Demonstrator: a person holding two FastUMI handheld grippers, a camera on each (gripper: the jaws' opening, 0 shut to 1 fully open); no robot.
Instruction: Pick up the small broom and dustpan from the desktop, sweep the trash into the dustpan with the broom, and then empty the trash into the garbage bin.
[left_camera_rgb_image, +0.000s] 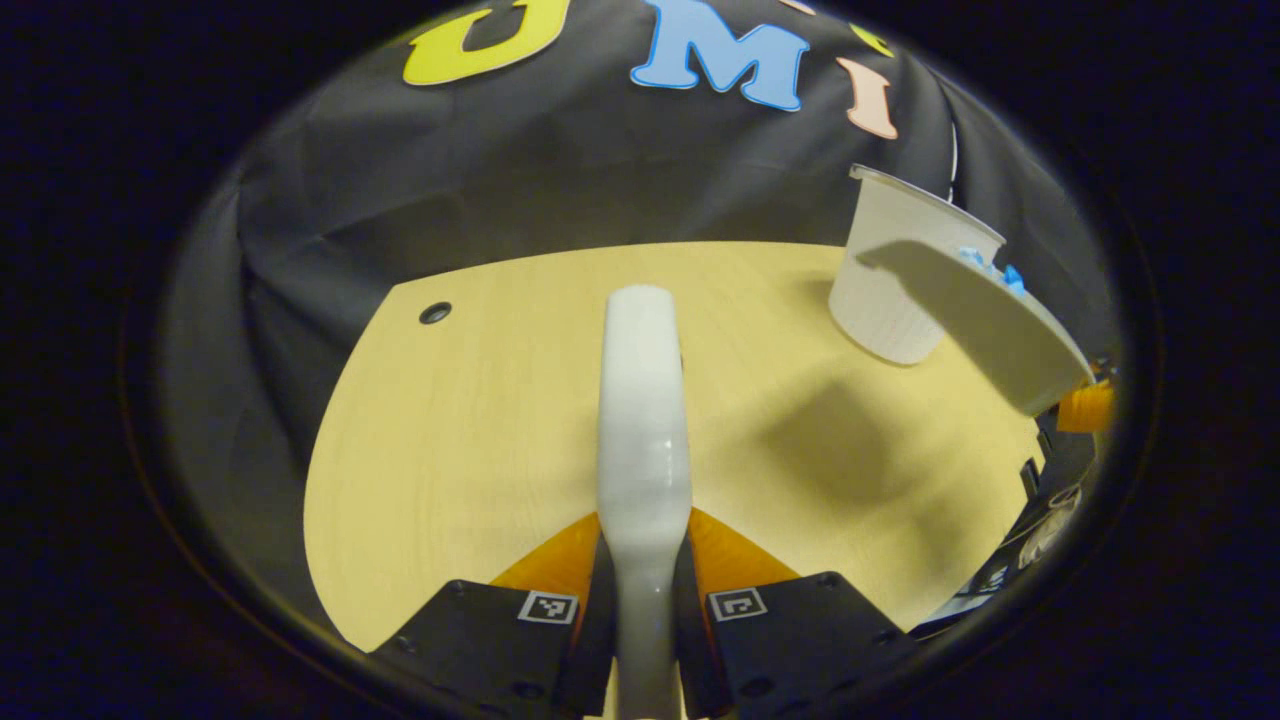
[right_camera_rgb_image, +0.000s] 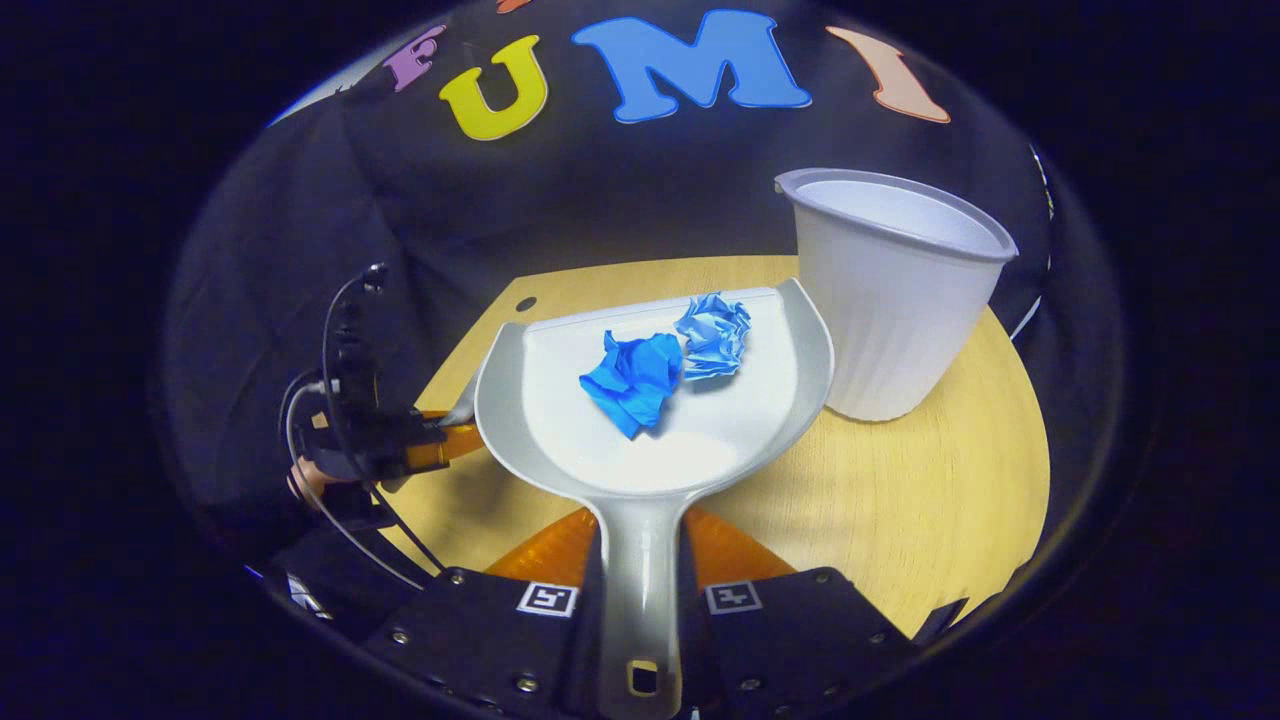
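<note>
Now the right gripper (right_camera_rgb_image: 640, 590) clamps the dustpan (right_camera_rgb_image: 655, 420) handle, two blue paper wads (right_camera_rgb_image: 665, 365) inside, beside the garbage bin (right_camera_rgb_image: 890, 290) near the tabletop's (right_camera_rgb_image: 930, 500) far edge, while the left gripper (left_camera_rgb_image: 645, 590) pinches the broom (left_camera_rgb_image: 643, 430).

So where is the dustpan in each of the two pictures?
Left gripper view: the dustpan is at the far right, seen from underneath, lifted beside the white bin, with blue trash peeking over its edge.
Right gripper view: the dustpan sits in the middle, its handle running down between the jaws, holding two blue paper wads.
Shared landmark: the white bin, just past the dustpan in both.
</note>
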